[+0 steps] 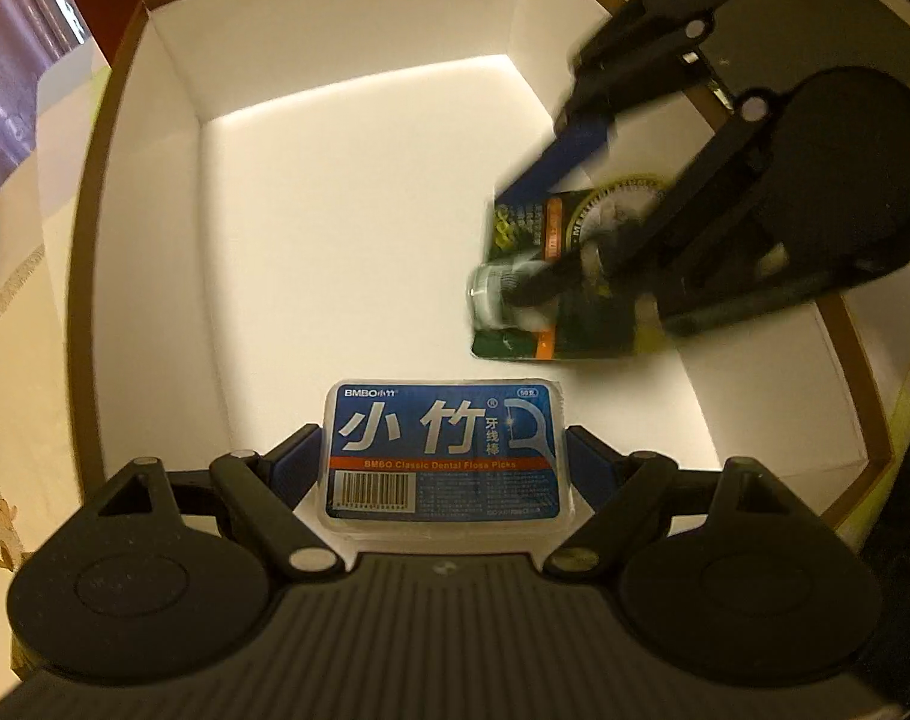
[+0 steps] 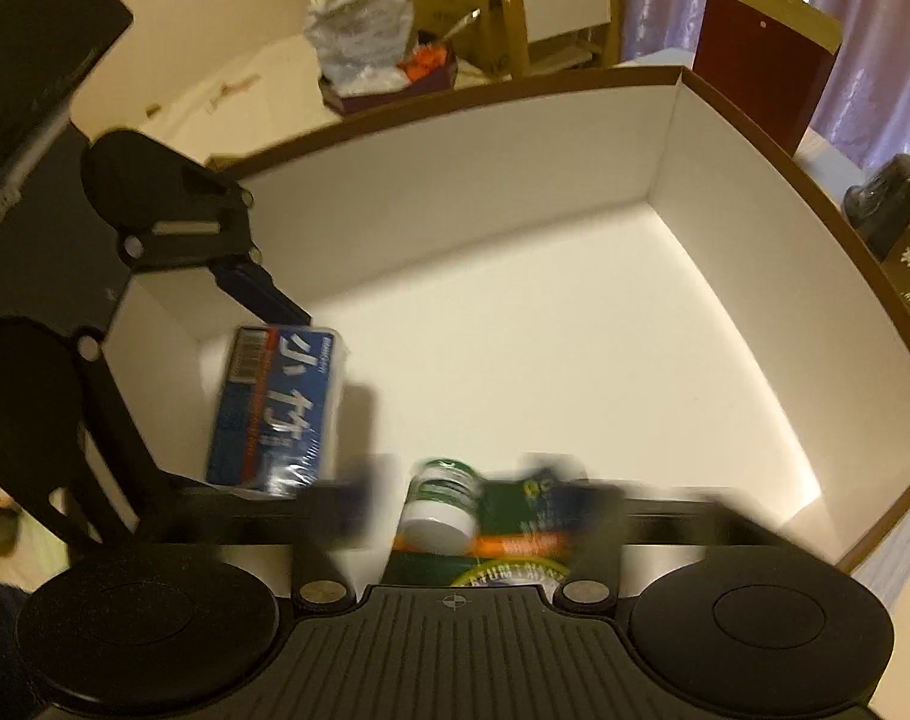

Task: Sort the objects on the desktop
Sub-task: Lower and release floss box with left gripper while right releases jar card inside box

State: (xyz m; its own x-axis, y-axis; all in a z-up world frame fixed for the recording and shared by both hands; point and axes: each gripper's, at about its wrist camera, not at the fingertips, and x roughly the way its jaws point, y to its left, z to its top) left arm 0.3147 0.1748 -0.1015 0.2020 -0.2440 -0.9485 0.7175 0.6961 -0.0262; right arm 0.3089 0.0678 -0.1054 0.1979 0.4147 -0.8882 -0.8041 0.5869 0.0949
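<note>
Your left tongs [image 1: 443, 450] are closed on a blue-labelled clear plastic box of dental floss picks [image 1: 444, 450], held low inside the wide white cardboard box with a brown rim [image 1: 359, 138], its long axis crossing between the 2 fingers. Your right tongs [image 2: 482, 501] sit blurred at a dark green carded pack with a small white-capped bottle [image 2: 449, 498]; you cannot tell their grip. A maroon paper bag [image 2: 755, 72] stands beyond the rim on the worktop.

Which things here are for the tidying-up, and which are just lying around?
For the job:
floss pick box, in left gripper
green packet, between the right gripper's fingers
white sorting box

Lying about:
dark red paper bag
plastic bag
dark jar
</note>
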